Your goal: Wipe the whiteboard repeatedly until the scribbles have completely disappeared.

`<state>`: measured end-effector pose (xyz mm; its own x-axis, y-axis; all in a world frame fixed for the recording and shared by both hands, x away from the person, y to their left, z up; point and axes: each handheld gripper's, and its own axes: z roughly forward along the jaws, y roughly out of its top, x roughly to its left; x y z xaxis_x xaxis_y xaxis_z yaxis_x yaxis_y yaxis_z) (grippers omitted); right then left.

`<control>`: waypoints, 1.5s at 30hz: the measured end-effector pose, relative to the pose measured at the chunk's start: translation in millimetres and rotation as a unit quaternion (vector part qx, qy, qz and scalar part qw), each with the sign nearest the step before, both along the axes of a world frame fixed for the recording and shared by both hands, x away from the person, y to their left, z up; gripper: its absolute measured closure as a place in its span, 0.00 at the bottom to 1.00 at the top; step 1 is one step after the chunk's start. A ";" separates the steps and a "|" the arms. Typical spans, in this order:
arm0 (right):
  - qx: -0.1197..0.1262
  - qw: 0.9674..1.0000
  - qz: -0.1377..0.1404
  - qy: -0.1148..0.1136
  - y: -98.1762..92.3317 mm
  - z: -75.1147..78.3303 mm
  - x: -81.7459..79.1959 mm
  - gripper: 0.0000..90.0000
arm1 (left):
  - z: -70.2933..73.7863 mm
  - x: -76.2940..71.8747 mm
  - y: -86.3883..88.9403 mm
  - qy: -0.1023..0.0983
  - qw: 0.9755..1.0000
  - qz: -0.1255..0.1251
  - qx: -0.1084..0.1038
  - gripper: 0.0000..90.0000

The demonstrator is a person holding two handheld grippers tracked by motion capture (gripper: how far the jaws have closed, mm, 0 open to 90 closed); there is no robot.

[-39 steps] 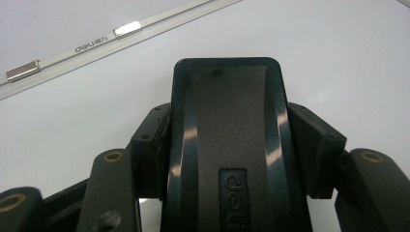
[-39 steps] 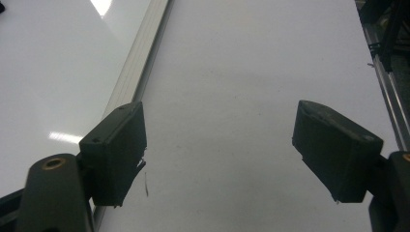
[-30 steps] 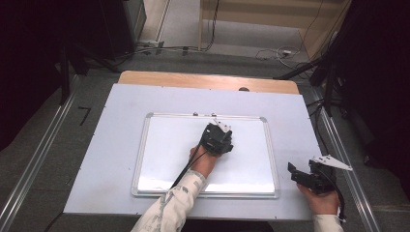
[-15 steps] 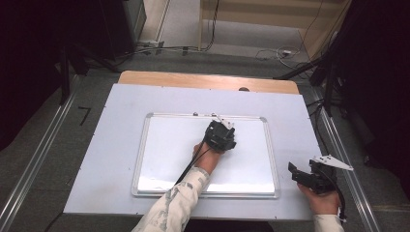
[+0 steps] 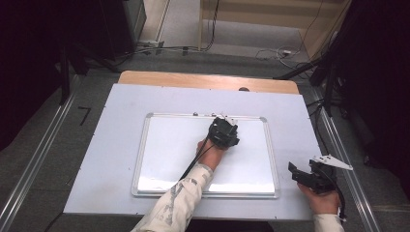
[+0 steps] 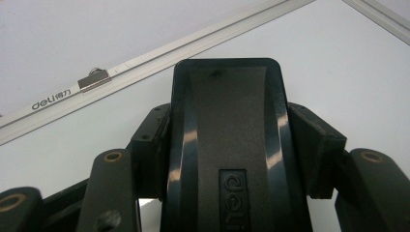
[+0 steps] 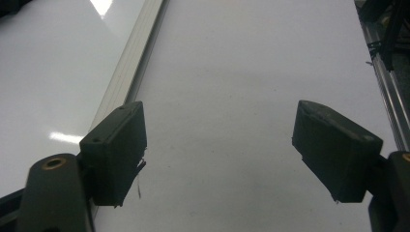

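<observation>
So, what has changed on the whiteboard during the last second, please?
The left gripper, shut on the black eraser, slid a little toward the right along the upper part of the whiteboard. The right gripper stayed open beside the board's right edge, and the board itself did not move.
</observation>
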<state>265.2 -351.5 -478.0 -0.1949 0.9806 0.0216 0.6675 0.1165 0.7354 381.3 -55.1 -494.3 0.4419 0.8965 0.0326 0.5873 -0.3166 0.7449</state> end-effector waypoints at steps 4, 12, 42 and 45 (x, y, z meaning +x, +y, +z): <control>0.000 1.000 0.001 0.001 0.1 -0.6 0.4 0.21 | -0.3 -3.5 3.9 -0.001 1.000 -0.002 0.000 0.45; 0.002 1.000 0.000 0.001 -1.5 -0.2 -0.9 0.21 | -1.0 -17.7 25.0 0.000 1.000 0.002 0.000 0.45; -0.002 1.000 -0.003 0.003 -1.3 -0.3 -2.3 0.21 | -3.8 -65.0 93.1 -0.002 1.000 0.027 -0.004 0.45; -0.003 1.000 -0.004 0.004 -1.4 -0.7 -2.2 0.21 | -4.0 -68.9 98.0 -0.002 1.000 0.029 -0.005 0.45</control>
<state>263.1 -352.9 -478.8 -0.1863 0.9823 0.0178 0.6743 0.1147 0.7295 312.4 42.9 -498.4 0.3900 0.9205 0.0255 0.6015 -0.2756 0.7498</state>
